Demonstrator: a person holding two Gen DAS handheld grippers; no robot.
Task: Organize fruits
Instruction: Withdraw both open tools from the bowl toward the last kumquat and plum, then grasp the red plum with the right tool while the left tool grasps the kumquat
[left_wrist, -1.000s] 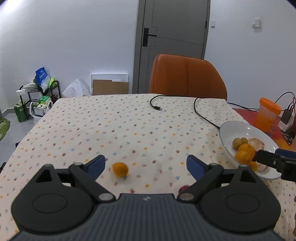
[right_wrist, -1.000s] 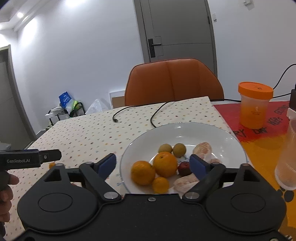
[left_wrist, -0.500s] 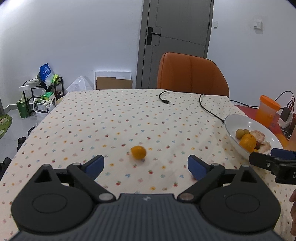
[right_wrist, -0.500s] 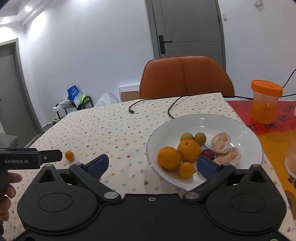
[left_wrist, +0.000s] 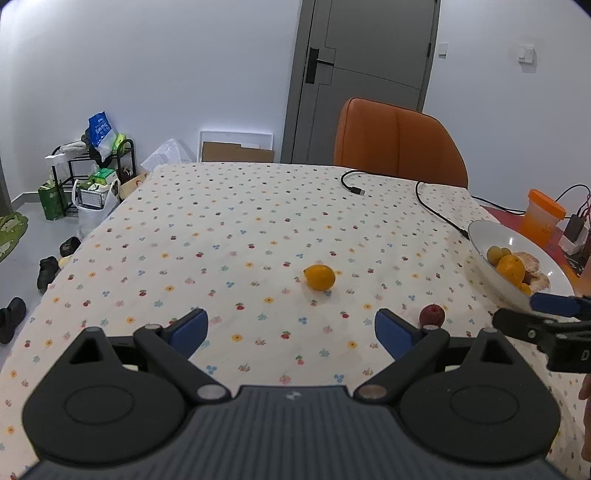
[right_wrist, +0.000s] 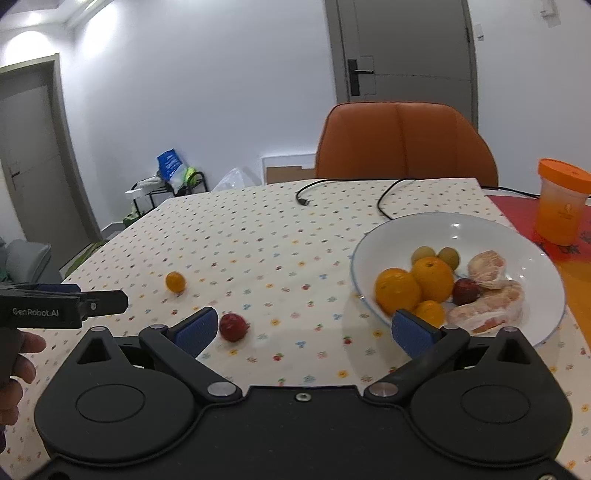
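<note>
In the lower centre of the left wrist view the left gripper (left_wrist: 291, 328) is seen with its blue-padded fingers (left_wrist: 190, 326) spread wide and nothing between them; the gap is aimed at the small yellow-orange citrus fruit (left_wrist: 320, 277) lying just above, at mid-frame, so a pick-up of that fruit is judged to be prepared. In the right wrist view the right gripper (right_wrist: 303, 328) is likewise held wide, its jaws having just been opening, and nothing is clamped. The small dark-red round fruit (right_wrist: 233, 326) is seen just beside its left pad, resting on the flower-dotted white tablecloth (right_wrist: 258, 243), apart from the pad as far as can be told. To the right of the frame the white round ceramic plate (right_wrist: 480, 225) is found, already loaded with oranges, small green fruits, a red one and peeled segments; it is judged to be the collecting place, the two loose fruits being left outside it. The orange-lidded plastic cup (right_wrist: 561, 201) is set at the upper right edge.
</note>
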